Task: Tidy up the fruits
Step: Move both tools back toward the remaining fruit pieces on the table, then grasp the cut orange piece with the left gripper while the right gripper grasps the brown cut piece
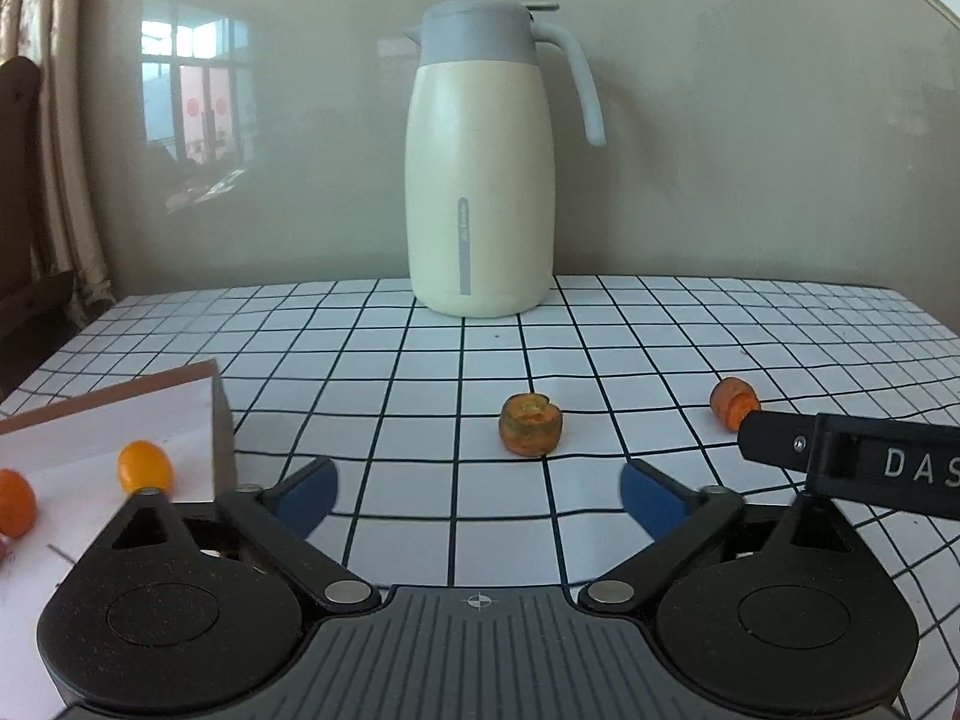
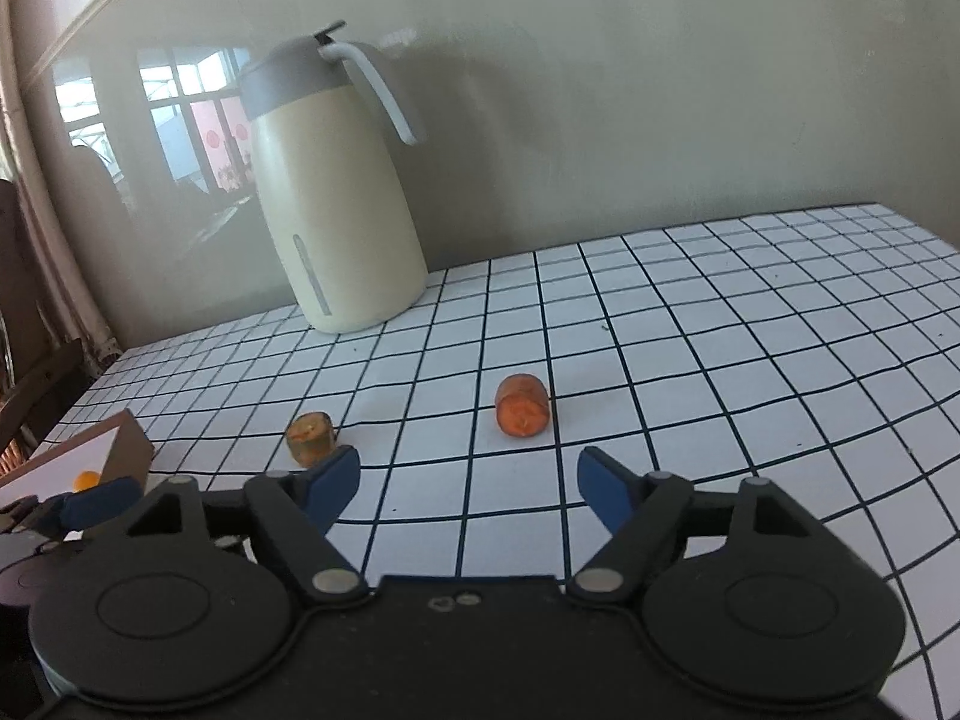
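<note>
Two small orange fruits already sit in the open box at the worktop's left; two carrot chunks, one browned, one bright, remain on the grid-patterned worktop. My left claw and right claw hover spread apart, empty. A cream jug stands against the glossy wall.

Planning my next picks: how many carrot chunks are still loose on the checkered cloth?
2. A dull, upright chunk sits ahead of the left gripper; a brighter chunk lies on its side ahead of the right gripper. More could be outside view.
</note>
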The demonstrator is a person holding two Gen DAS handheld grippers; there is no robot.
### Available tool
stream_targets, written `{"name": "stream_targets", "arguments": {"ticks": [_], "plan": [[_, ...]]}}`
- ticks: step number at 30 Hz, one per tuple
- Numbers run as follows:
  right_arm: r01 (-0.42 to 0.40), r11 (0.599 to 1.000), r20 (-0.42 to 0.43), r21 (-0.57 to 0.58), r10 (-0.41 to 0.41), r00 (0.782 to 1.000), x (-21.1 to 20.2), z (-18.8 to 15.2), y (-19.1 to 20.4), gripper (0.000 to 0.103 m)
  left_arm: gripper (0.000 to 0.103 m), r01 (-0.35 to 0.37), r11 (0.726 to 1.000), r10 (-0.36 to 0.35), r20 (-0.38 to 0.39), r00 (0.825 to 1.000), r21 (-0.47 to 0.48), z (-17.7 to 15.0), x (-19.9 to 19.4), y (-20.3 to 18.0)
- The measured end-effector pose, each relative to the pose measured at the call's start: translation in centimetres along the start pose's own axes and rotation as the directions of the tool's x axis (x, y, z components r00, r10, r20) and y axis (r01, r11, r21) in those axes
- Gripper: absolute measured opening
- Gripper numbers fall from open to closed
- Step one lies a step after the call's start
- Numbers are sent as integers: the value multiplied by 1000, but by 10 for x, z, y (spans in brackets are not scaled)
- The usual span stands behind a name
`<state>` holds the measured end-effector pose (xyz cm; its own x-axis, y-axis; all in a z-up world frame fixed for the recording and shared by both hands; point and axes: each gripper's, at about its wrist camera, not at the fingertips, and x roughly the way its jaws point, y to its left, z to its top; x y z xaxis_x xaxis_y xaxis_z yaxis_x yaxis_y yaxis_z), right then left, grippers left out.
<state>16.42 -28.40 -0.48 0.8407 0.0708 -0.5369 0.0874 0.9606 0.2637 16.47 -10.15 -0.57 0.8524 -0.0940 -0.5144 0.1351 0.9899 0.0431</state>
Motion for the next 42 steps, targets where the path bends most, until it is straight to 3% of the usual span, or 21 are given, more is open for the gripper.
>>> {"name": "stream_targets", "arguments": {"ticks": [13, 20, 34, 37, 41, 42], "plan": [[20, 999, -53, -35, -22, 998, 35, 12, -2, 62, 86, 49, 999, -50, -48, 998, -18, 7, 37, -7], [22, 999, -69, -50, -25, 997, 53, 19, -1, 59, 73, 54, 998, -55, -50, 997, -14, 13, 53, -11], [47, 996, -89, -72, -53, 995, 76, 26, -1, 43, 64, 61, 998, -61, -67, 996, -2, 19, 76, -19], [52, 995, -101, -82, -60, 993, 80, 25, -3, 39, 51, 75, 997, -75, -85, 994, -11, 19, 81, -20], [49, 993, -101, -103, -60, 993, 82, 26, -2, 33, 46, 79, 997, -80, -83, 993, -15, 20, 83, -21], [50, 993, -100, -104, -61, 993, 82, 26, -2, 28, 44, 80, 997, -81, -82, 993, -12, 20, 83, -22]]}}
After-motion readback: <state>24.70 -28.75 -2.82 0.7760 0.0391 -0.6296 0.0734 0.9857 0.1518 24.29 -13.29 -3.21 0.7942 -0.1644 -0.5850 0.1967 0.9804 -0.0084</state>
